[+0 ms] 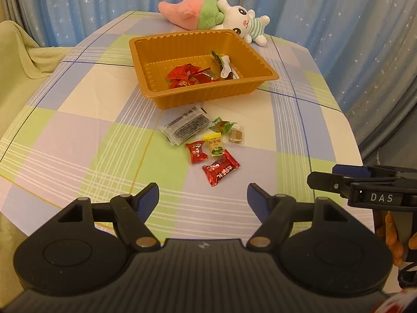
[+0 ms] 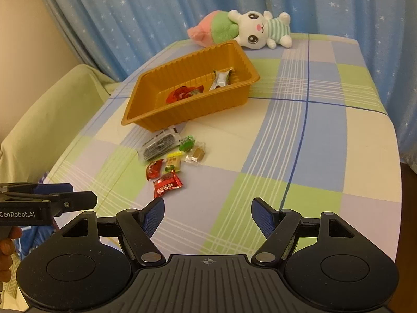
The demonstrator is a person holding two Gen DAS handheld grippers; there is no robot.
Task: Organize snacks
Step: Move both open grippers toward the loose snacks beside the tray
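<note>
An orange plastic tray (image 1: 146, 52) (image 2: 135, 104) sits mid-table and holds several red candies (image 1: 185, 75) and a white wrapper (image 1: 226, 69). In front of it on the checked cloth lie a clear dark-filled packet (image 1: 186, 128) (image 2: 159, 146), a green candy (image 1: 222, 126), a brown candy (image 1: 235, 137), a yellow candy (image 1: 215, 144), a small red candy (image 1: 196, 152) and a larger red candy (image 1: 221, 168) (image 2: 167, 185). My left gripper (image 1: 203, 195) is open and empty, just short of the larger red candy. My right gripper (image 2: 208, 210) is open and empty, to the right of the pile.
Two plush toys, a pink-green one (image 1: 192, 13) and a white rabbit (image 1: 243, 23), lie at the table's far edge. A green-draped seat (image 1: 20, 60) stands left of the table. Blue starred curtains hang behind. The right gripper shows at the left wrist view's right edge (image 1: 365, 185).
</note>
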